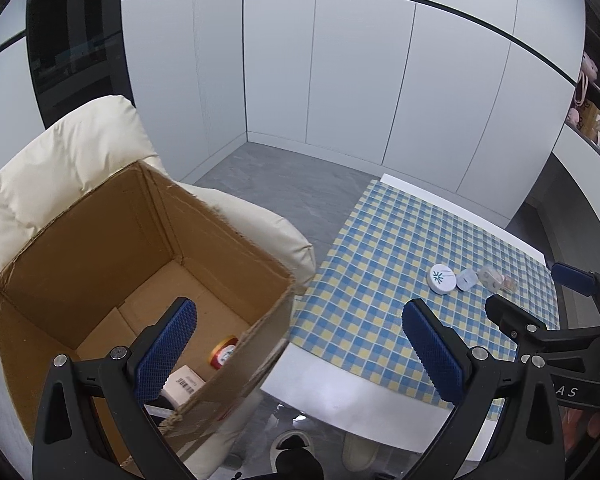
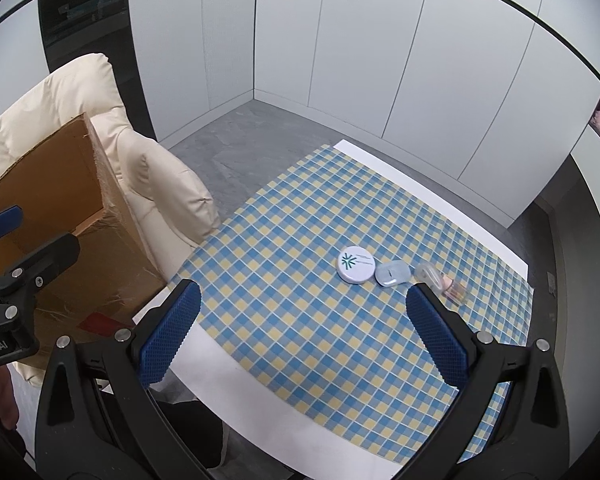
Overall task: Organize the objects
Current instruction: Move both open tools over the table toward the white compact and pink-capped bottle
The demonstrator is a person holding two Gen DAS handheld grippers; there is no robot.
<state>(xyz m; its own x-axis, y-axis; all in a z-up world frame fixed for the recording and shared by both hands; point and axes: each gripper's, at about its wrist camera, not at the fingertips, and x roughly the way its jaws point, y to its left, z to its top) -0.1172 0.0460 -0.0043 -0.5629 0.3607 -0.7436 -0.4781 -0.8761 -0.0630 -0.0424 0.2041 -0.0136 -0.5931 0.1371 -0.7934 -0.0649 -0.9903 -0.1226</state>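
Above box (image 1: 100,240) and table (image 2: 300,420) — both grippers' fingers (image 1: 168,348) (image 2: 172,336) spread wide, empty.

The right hand-held gripper (image 1: 540,300) bears the letters "AS"; the left hand-held gripper (image 2: 4,236) shows mirrored-looking "obot.AI". The tin's (image 2: 355,264) print is unreadable.

White round tin (image 2: 354,264), clear cases (image 2: 392,273) beside it (touching), on checked cloth (image 2: 300,320)
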